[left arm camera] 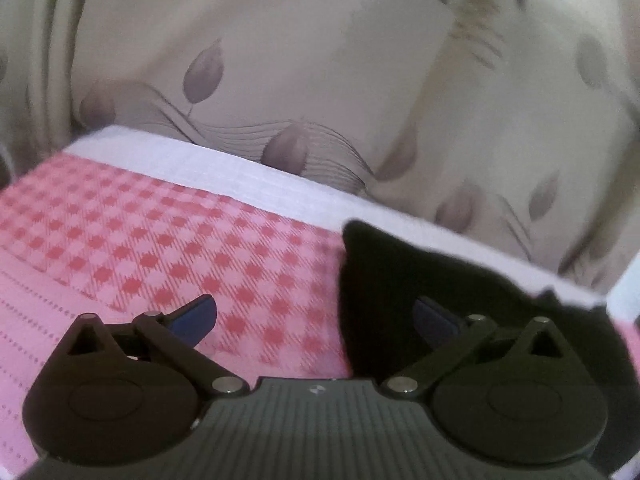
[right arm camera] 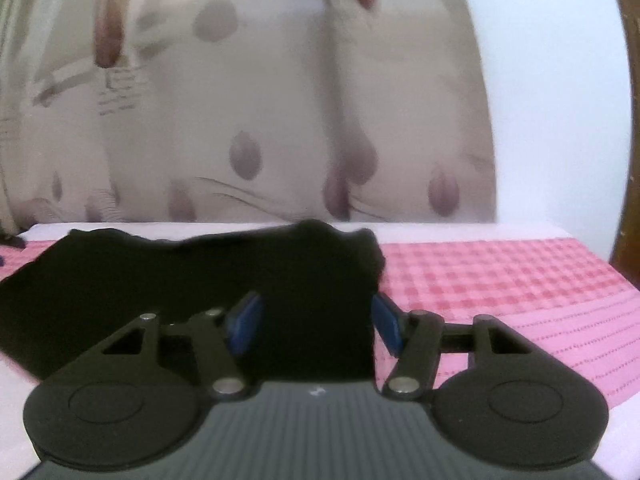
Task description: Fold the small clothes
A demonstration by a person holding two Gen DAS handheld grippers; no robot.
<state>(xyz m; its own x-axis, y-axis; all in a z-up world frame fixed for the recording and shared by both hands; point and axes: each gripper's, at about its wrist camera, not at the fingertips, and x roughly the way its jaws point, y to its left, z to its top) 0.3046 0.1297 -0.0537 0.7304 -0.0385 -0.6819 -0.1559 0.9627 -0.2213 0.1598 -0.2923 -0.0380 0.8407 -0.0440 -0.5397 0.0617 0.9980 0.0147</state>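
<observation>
A small black garment lies on a pink and red checked cloth. In the right wrist view it fills the left and middle, and its right edge runs between the blue fingertips. My right gripper is open, low over that right part of the garment. In the left wrist view the garment lies at the right, over the right fingertip. My left gripper is open, its left fingertip over the checked cloth. Neither gripper holds anything.
A white band edges the far side of the checked cloth. A beige curtain with grey leaf prints hangs close behind. A white wall and dark wood frame stand at the right.
</observation>
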